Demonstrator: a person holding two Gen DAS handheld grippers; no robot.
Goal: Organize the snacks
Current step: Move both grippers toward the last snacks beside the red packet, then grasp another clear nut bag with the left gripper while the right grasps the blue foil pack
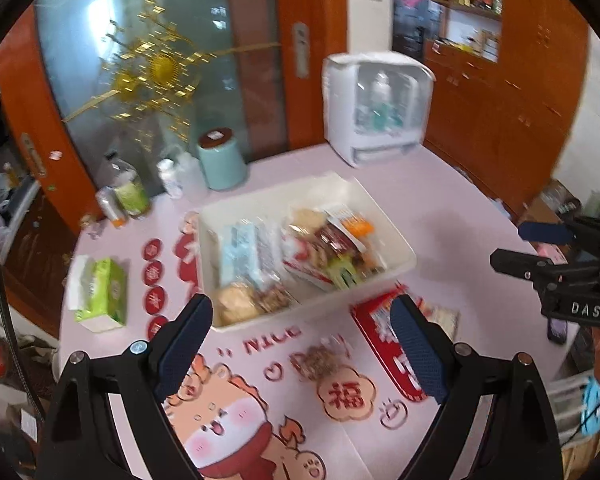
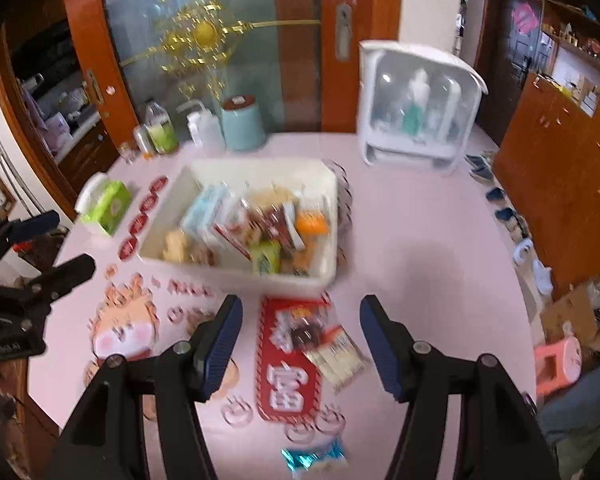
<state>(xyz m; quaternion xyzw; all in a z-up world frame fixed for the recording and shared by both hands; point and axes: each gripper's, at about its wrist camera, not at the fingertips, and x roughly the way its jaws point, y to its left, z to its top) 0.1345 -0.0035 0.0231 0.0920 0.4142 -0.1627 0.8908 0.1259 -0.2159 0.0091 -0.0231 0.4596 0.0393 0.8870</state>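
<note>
- A round table (image 2: 420, 240) with a pale pink printed cover is shown in both wrist views; all other items are borne on it.
- A white cabinet-style box (image 2: 416, 108) with a clear front is seen upright at the far side of the table.
- A white bin (image 2: 236, 272), the task's container, is placed near the table's centre; assorted snack packets (image 2: 260, 228) are heaped inside it.
- A green tissue pack (image 2: 106, 204) is seen to the left of the bin, apart from it.
- A mint canister (image 2: 242, 124) with a brown lid is stood behind the bin, beside several bottles (image 2: 160, 128).
- The left gripper (image 1: 300, 344) is held released above the table, jaws wide apart, nothing between them.
- The right gripper (image 2: 300, 344) is likewise held unclenched and empty, jaws apart above the loose packets.
- Two loose snack packets (image 2: 324, 340) are left on the table just in front of the bin, overlapping a red printed panel.
- A small blue foil packet (image 2: 312, 458) is seen nearest the camera, apart from the others.
</note>
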